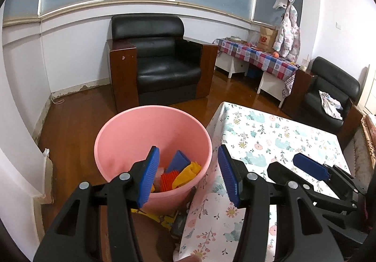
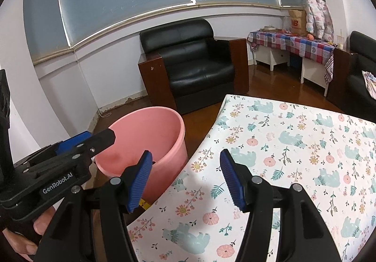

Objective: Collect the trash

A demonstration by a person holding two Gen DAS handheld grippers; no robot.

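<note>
Both tongs gape w/ nothing in them: left tongs (image 1: 188, 175) hang over the pink bin (image 1: 152, 144), right tongs (image 2: 185, 177) over the flowered counter (image 2: 293, 144). Trash (image 1: 181, 172) sits at the bin's bottom. Counter looks bare, tho its edges are cut off; best to scan it slowly before reaching.

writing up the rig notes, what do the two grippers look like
Both the left gripper and right gripper are black plastic frames with silver rivets and ribbed blue finger pads. The left one's side carries white "GenRobot.AI" lettering. No cables or sleeves are visible.
</note>
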